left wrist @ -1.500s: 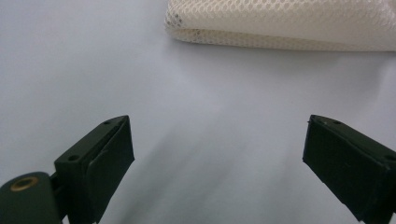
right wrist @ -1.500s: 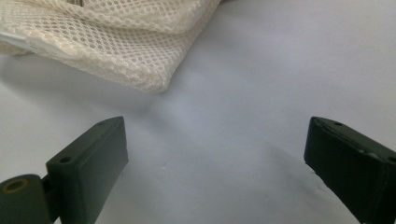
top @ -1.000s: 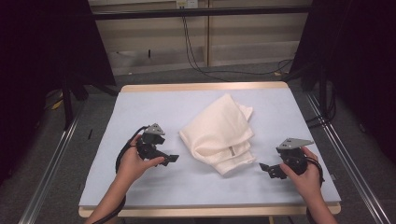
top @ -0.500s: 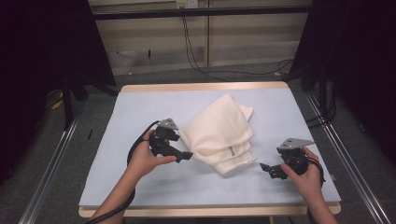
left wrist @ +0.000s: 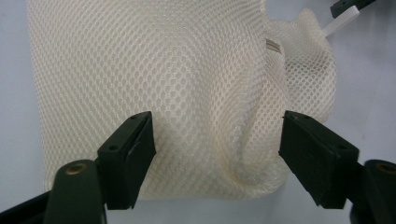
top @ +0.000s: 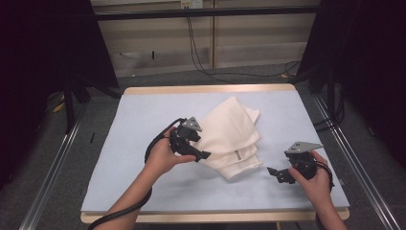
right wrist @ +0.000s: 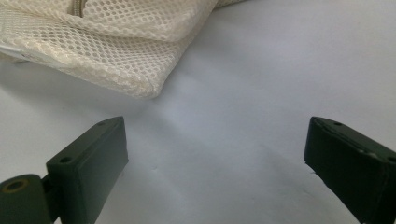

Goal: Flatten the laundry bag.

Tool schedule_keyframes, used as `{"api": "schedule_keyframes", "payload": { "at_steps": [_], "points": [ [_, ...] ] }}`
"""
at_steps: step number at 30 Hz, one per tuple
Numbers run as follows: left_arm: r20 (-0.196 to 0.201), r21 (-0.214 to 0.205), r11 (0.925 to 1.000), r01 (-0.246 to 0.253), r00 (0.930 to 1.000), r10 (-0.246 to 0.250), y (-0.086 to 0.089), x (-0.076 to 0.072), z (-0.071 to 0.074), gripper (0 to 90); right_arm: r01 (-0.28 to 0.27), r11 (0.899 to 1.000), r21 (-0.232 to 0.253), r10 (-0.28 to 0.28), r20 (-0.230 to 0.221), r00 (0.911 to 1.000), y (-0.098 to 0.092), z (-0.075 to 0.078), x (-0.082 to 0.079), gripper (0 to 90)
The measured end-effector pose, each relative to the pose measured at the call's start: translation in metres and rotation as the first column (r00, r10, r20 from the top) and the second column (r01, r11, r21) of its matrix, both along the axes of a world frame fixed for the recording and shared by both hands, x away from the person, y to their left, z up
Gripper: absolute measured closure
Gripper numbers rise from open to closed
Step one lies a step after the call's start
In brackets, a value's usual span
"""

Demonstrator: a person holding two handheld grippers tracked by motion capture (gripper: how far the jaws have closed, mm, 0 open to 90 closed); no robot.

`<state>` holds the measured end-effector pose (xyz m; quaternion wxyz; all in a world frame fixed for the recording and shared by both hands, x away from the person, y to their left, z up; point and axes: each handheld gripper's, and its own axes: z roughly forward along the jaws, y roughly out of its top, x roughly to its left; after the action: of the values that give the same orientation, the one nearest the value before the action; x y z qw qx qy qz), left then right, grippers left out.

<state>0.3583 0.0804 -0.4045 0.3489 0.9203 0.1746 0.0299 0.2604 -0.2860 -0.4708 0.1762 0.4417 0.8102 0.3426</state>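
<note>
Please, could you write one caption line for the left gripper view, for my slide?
Left gripper closing its black fingers around a fold of the cream mesh fabric bag on the pale blue table cover.

The mesh bag [left wrist: 187, 84] is cream cloth, an open net weave, soft and matt. The table cover [top: 143, 115] looks smooth, matt, pale blue. The table edge [top: 206, 89] looks like light wood.

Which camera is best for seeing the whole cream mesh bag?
The high view: the whole folded cream mesh bag lies on the pale blue table cover. The left gripper view shows its netting up close; the right gripper view shows one corner.
</note>
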Motion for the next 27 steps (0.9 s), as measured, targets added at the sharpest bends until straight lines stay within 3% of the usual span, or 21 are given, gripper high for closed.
{"api": "schedule_keyframes", "payload": {
  "at_steps": [4, 5, 10, 14, 20, 27],
  "points": [
    [-0.001, 0.025, 0.9997, 0.01, 1.0, -0.01, -0.003, 0.0, -0.004, 31.5, 0.002, 1.0, -0.004, -0.002, -0.002, 1.0, 0.0, -0.001, 0.0, 5.8],
    [-0.009, 0.031, 0.9995, 0.009, 0.9999, -0.009, -0.004, 0.0, -0.005, 37.5, -0.006, 1.0, -0.007, 0.006, -0.002, 1.0, 0.001, -0.001, 0.001, 5.8],
    [-0.041, 0.065, 0.9975, 0.027, 0.9988, -0.025, -0.008, 0.0, -0.016, 43.9, -0.01, 1.0, -0.007, 0.009, -0.008, 0.9999, 0.003, -0.001, 0.001, 5.8],
    [-0.063, 0.062, 0.9978, 0.023, 0.9978, -0.019, -0.012, 0.001, -0.025, 49.0, -0.021, 1.0, -0.007, 0.021, -0.003, 0.9998, 0.003, -0.001, 0.001, 6.1],
    [-0.062, 0.104, 0.9936, 0.043, 0.9974, -0.037, -0.015, 0.002, -0.03, 55.4, -0.014, 1.0, -0.006, 0.014, -0.01, 0.9999, 0.003, -0.001, 0.001, 6.1],
    [-0.093, 0.114, 0.9934, 0.015, 0.9957, -0.004, -0.014, 0.0, -0.031, 67.3, -0.014, 1.0, -0.009, 0.014, -0.005, 0.9999, 0.003, -0.001, 0.0, 6.1]
  ]
}}
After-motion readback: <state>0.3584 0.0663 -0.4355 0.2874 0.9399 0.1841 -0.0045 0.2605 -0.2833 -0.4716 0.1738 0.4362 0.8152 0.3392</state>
